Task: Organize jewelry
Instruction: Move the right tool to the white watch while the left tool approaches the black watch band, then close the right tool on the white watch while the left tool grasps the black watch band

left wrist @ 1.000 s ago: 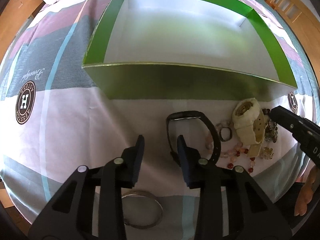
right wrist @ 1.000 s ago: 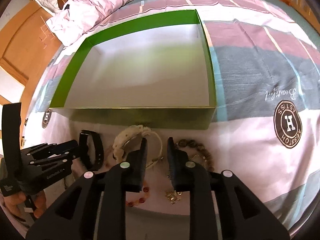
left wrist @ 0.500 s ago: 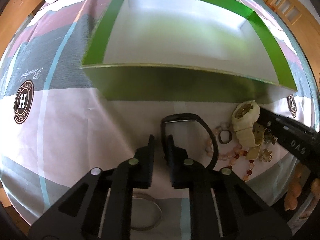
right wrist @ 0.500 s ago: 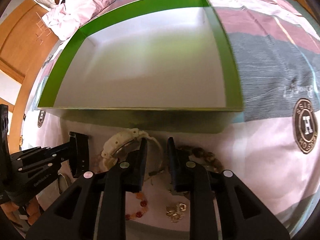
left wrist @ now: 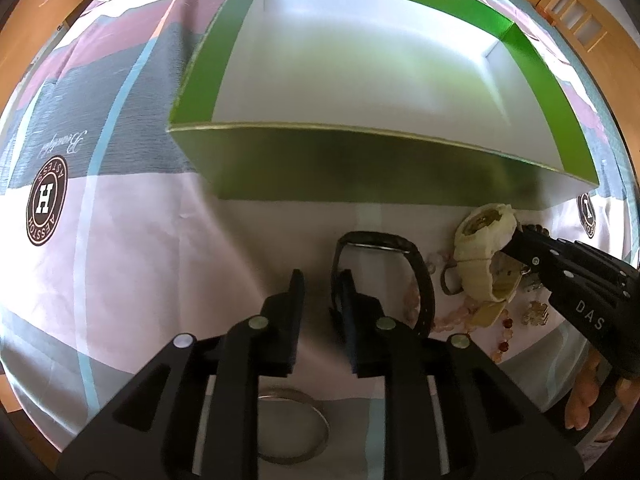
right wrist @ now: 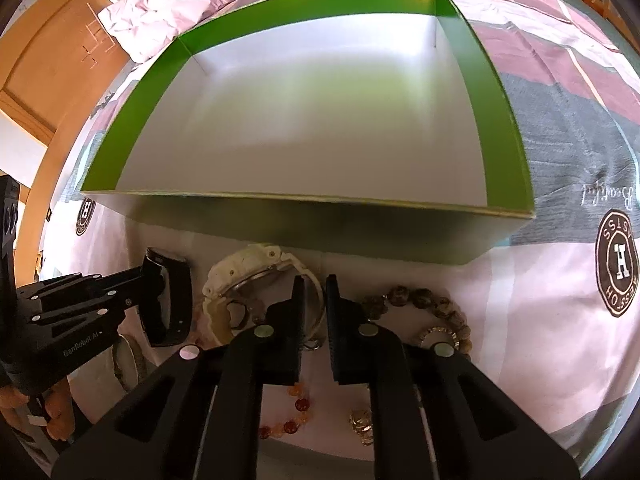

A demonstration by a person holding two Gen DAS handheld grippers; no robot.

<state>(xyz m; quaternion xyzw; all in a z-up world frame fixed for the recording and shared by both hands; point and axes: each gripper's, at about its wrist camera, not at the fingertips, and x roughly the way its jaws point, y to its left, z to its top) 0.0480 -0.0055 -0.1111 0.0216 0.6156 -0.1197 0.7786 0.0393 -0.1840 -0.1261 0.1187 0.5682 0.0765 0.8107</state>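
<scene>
So my left tongs (left wrist: 320,286) are pointing down at the bed (left wrist: 120,240) with the jaws easing apart, and the black band (left wrist: 416,264) sits against the outside of the right-hand finger, nothing between them. My right tongs (right wrist: 315,295) are closing on the strap of the cream watch (right wrist: 256,272), which runs between the narrow jaws, though I can't tell if the pads press it. Everything lies just in front of the green box (right wrist: 504,120), beside the brown bead bracelet (right wrist: 432,300).
</scene>
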